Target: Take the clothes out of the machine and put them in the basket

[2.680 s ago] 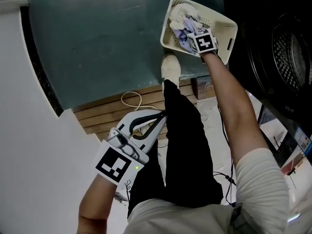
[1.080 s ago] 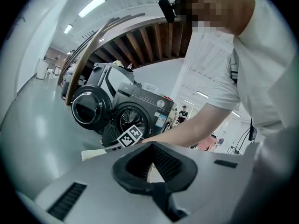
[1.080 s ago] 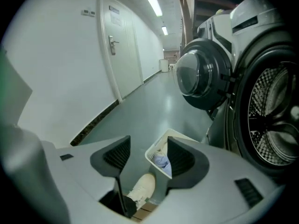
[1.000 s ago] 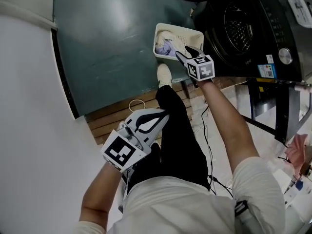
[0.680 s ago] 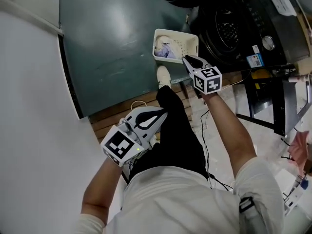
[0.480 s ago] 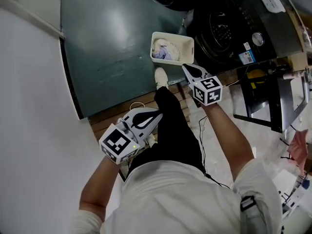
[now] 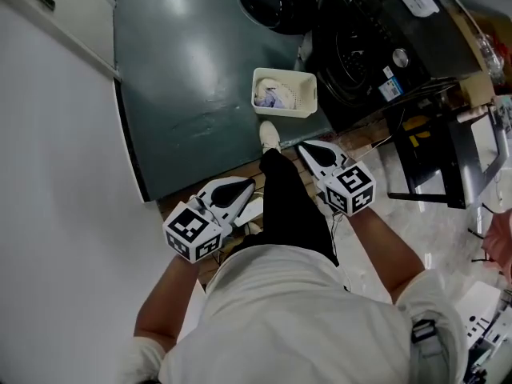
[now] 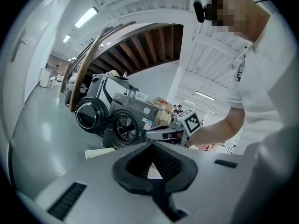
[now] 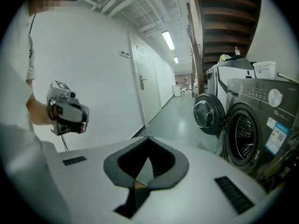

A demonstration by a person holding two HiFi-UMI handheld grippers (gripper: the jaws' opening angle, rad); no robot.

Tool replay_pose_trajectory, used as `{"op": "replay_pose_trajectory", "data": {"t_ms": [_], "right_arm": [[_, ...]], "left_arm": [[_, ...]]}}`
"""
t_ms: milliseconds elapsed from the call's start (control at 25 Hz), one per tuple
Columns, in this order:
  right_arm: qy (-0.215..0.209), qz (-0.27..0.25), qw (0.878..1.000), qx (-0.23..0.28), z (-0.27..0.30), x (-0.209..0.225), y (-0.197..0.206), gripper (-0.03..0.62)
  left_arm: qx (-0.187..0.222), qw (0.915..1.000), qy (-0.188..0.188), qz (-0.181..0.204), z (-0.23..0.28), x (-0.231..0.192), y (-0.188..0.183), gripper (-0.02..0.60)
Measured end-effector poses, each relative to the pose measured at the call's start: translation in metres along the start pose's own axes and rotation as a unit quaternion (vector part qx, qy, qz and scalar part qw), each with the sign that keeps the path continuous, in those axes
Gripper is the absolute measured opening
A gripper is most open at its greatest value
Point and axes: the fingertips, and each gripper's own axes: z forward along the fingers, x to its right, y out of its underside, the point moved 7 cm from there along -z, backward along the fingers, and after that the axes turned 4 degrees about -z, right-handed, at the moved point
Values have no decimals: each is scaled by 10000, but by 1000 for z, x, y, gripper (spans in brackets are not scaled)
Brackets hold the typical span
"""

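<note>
**A:** Start with the head view. Where are the clothes (image 7: 269, 96)?

**B:** In the basket (image 7: 302, 96), a white piece and a lavender one heaped at its left end, with the right end bare. The basket stands on the floor (image 7: 188, 94), just beside the front of the machine (image 7: 360, 50), whose door (image 7: 268, 2) is swung open. The left gripper (image 7: 248, 186) and the right gripper (image 7: 305, 147) hang by the person's legs, well apart from the basket.

**A:** And the left gripper view?

**B:** Its fingers (image 8: 122, 168) are clenched tip to tip with nothing between them. Beyond them the drum (image 8: 125, 126) shows bare perforated metal.

**A:** The right gripper view?

**B:** The same: those fingers (image 9: 112, 164) are pressed together and empty. The drum mouth is dark, and I can make out no garment in it, though its depth is hidden.

**A:** How would any remaining piece handle?

**B:** I'd expect it to be soft, light and limp. It is best pinched at a thick bunched fold, not at a hem. Loose sleeves would trail and could catch on the door rim or hang over the basket's edge.
</note>
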Motion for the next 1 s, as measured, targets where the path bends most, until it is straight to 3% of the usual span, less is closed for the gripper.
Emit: {"op": "replay_pose_trajectory", "data": {"t_ms": [360, 1000], "right_arm": [[-234, -182, 9987, 415, -66, -50, -25, 5], [-210, -137, 9982, 549, -117, -79, -25, 5]], "left_arm": [[82, 9993, -363, 77, -36, 27, 4, -3], [304, 9978, -577, 95, -64, 65, 7, -3]]}}
